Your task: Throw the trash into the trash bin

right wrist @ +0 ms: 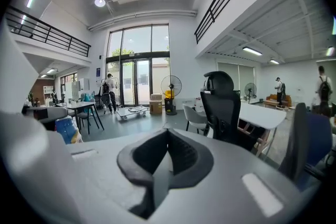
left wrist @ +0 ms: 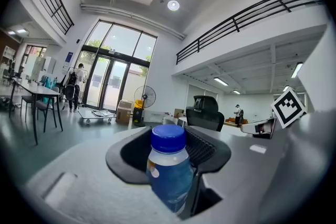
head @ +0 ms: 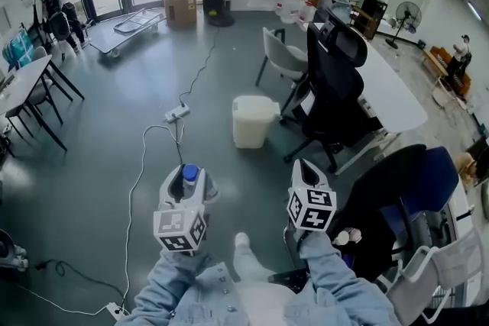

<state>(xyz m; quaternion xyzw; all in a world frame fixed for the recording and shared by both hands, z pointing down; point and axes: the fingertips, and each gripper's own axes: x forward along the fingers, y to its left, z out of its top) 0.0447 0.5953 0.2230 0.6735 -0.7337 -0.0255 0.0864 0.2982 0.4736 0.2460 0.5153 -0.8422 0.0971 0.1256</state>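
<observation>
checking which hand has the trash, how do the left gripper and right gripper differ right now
The left gripper has its jaws clamped on a blue-capped plastic bottle; the right gripper has its jaws shut on nothing. The right gripper is nearer the black office chair than the left gripper. Both carry black-and-white marker cubes.

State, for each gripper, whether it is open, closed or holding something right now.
Left gripper: closed on a blue-capped bottle.
Right gripper: closed, nothing between its jaws.
</observation>
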